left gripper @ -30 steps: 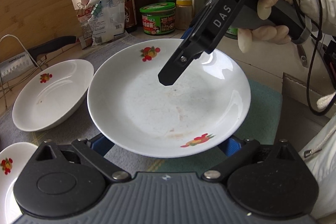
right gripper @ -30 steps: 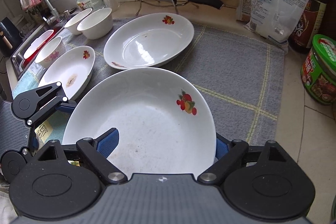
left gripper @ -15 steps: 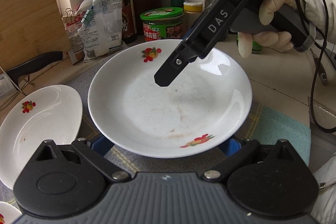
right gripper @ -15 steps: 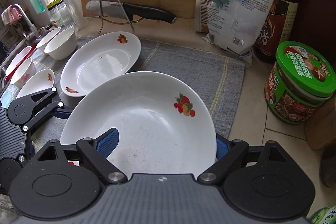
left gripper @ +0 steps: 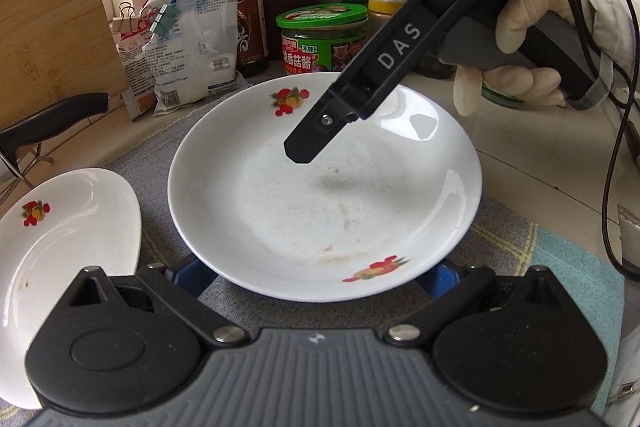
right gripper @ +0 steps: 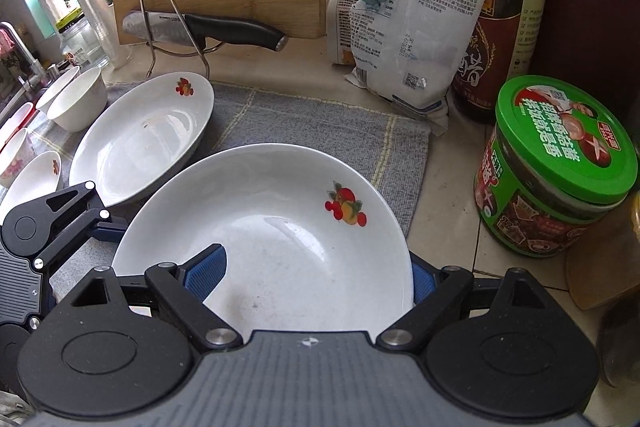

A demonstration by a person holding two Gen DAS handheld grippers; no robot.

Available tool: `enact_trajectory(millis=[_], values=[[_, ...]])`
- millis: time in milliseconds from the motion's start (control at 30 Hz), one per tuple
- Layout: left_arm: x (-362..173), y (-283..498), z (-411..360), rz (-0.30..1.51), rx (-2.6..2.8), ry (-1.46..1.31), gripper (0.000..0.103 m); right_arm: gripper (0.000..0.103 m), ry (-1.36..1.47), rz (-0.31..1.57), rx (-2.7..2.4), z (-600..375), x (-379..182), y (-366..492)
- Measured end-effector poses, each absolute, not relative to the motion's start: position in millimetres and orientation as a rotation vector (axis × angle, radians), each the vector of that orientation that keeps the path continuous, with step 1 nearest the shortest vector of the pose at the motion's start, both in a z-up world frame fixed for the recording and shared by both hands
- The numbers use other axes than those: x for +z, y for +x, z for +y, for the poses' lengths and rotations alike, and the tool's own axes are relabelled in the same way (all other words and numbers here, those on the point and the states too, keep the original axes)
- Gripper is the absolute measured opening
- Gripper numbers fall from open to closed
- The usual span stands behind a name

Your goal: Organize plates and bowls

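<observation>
Both grippers, left [left gripper: 320, 269] and right [right gripper: 316, 273], grasp 1 white fruit-printed ceramic plate [right gripper: 276, 235] by opposite rims, jaws clenched, above the grey tabletop mat [right gripper: 320, 123]. Next, probably stacking it onto the neighbouring white plate [right gripper: 140, 139].

Ahead of you the grey mat [right gripper: 320, 123] lies bare — that strip is open. To its left a second plate [right gripper: 140, 139] and the small bowls [right gripper: 78, 99] block the way. On the right the green-lidded jar [right gripper: 556, 167], dark bottle [right gripper: 504, 39] and clipped bag [right gripper: 420, 27] crowd the edge — the knife [right gripper: 208, 29] stands behind.
</observation>
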State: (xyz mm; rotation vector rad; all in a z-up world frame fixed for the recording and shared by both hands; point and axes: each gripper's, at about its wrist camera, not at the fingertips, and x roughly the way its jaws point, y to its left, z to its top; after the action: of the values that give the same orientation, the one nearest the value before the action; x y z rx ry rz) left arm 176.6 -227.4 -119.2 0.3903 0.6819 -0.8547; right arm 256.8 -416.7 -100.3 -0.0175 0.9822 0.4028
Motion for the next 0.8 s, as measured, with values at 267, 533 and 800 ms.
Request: enact_trajectory(millis=[267, 533, 800], values=[[-120.4, 182.7, -226.8, 0.696, -0.823, 0.384, 0.101, 0.094, -0.011, 0.987, 0.399, -418.2, -104.4, 260.7], [-119.9, 178.5, -229.2, 0.675, -0.817, 0.404, 0.101, 0.096, -0.004, 1.002, 0.397, -417.6, -108.4, 263.4], [-113.6, 163.2, -223.4, 0.649, -0.781, 0.39, 0.102, 0.103, -0.056, 0.934, 0.362, -411.6, -96.3, 255.2]])
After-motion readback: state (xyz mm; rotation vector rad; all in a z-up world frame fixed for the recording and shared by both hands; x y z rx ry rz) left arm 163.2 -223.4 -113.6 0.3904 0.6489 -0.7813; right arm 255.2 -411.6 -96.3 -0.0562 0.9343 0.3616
